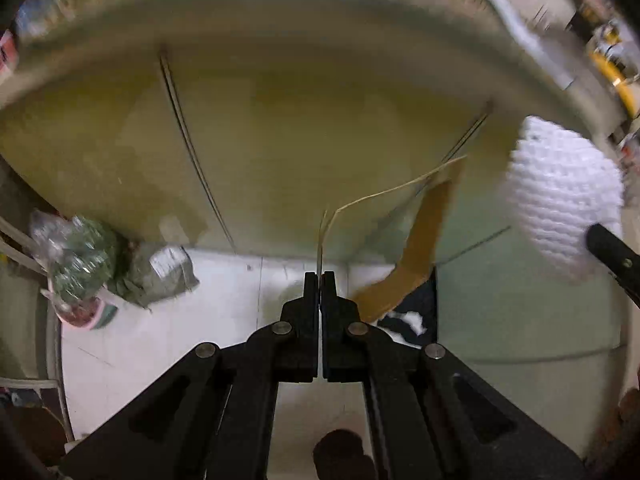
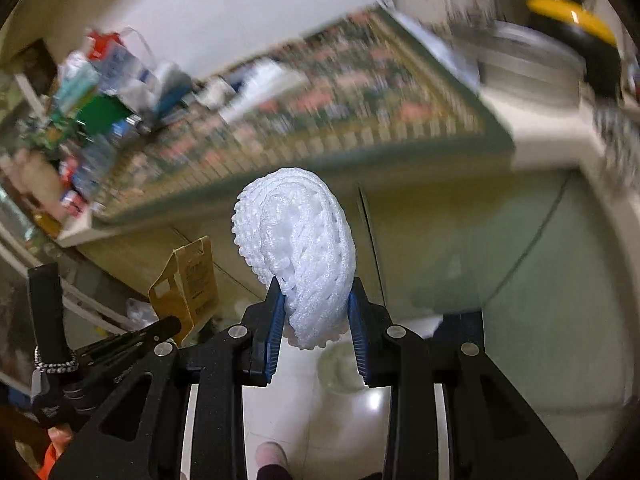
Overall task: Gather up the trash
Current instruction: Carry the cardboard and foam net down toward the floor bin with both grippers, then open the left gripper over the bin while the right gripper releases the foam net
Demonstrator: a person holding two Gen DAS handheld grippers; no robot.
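In the left wrist view my left gripper (image 1: 320, 276) is shut on the thin edge of a brown cardboard package (image 1: 428, 232), which bends up and to the right in front of the cabinet. The right wrist view shows that cardboard (image 2: 188, 280) at lower left, with the left gripper (image 2: 172, 326) below it. My right gripper (image 2: 316, 300) is shut on a white foam net sleeve (image 2: 296, 248), whose lower end is squeezed between the blue pads while the rest bulges upward. The same foam net (image 1: 560, 196) appears at the right edge of the left wrist view.
Pale green cabinet doors (image 1: 280, 152) stand ahead under a counter with a patterned cloth (image 2: 320, 100) and clutter. A green bag (image 1: 80, 260) and a grey bag (image 1: 168, 268) lie on the white tile floor at left. A person's foot (image 2: 272, 456) is below.
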